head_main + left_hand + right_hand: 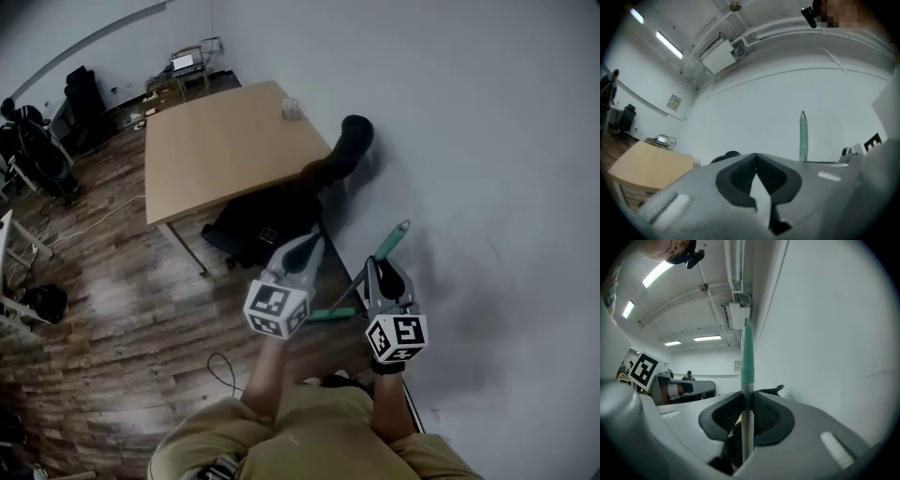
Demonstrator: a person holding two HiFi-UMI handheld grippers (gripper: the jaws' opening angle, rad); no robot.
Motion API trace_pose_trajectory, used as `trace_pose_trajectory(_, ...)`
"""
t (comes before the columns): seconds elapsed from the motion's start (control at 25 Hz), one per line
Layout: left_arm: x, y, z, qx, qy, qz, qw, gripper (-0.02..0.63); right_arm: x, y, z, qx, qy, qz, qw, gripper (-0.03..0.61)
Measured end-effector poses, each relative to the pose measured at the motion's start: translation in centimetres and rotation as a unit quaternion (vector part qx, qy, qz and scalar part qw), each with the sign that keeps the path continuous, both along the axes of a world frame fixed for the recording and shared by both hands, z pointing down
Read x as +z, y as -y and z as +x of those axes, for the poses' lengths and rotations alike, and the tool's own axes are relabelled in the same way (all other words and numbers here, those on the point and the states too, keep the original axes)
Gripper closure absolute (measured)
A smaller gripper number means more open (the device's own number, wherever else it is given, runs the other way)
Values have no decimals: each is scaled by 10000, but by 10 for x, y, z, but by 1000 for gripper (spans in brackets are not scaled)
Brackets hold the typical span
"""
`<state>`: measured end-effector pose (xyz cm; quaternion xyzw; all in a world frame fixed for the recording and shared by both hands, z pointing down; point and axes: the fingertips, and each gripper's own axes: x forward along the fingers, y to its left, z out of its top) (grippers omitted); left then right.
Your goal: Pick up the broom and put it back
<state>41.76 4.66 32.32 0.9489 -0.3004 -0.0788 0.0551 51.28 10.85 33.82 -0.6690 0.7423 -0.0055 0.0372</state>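
Right gripper point(746, 397): jaws clenched on the broom handle point(747, 357), just under its green grip point(748, 352) — the pole stands upright, close to the white wall point(506, 187).
Left gripper point(756, 157): jaws pressed together, nothing in them.
Step, as I judge it: carrying the broom to its place; I'd hold the pole vertical and lean it on the wall gently before letting go.
Room: plank floor point(122, 309), wooden tabletop point(225, 150), black office chair point(272, 220) at its near edge.

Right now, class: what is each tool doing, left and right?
Left tool: closed, holding nothing.
Right tool: closed on the broom handle.
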Motion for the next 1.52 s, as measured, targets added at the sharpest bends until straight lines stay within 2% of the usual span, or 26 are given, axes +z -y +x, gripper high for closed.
trace_pose_trajectory(0.2, 5, 27, -92, -1302, 77, -81, 9914, 611, -2, 61, -76, -1317, 284, 84, 9908, 505)
trace_pose_trajectory(0.28, 7, 37, -128, -1841, 112, -90, 9828, 611, 0, 86, -107, -1860, 318, 106, 9820, 505)
trace_pose_trajectory(0.36, 11, 41, -169, -2442, 88, -104, 9696, 611, 6, 107, -143, -2459, 356, 128, 9686, 505)
trace_pose_trajectory(0.48, 10, 37, -219, -3329, 85, -106, 9429, 611, 4, 126, -193, -3331, 404, 176, 9419, 504)
trace_pose_trajectory(0.6, 8, 20, -247, -4001, 9, -137, 9164, 611, 2, 123, -232, -4113, 349, 171, 9106, 504)
trace_pose_trajectory(0.84, 19, -30, -284, -4927, 175, -286, 8695, 611, 18, 102, -295, -5131, 498, -76, 8569, 503)
trace_pose_trajectory(1.04, 18, -91, -335, -5778, 238, -326, 8151, 611, 29, 63, -355, -5957, 747, -312, 7991, 503)
trace_pose_trajectory(1.16, 13, -115, -361, -6104, 166, -304, 7913, 611, 28, 33, -383, -6351, 740, -357, 7681, 504)
trace_pose_trajectory(1.24, 16, -118, -376, -6205, 144, -307, 7835, 611, 29, 20, -401, -6543, 667, -357, 7525, 505)
trace_pose_trajectory(1.32, 20, -116, -389, -6238, 132, -273, 7810, 611, 30, 13, -416, -6635, 551, -308, 7455, 505)
trace_pose_trajectory(1.4, 23, -117, -408, -6262, 89, -219, 7793, 611, 31, 9, -432, -6646, 404, -206, 7459, 505)
trace_pose_trajectory(1.52, 31, -123, -449, -6323, -134, -159, 7745, 611, 34, 11, -461, -6575, 110, -47, 7533, 505)
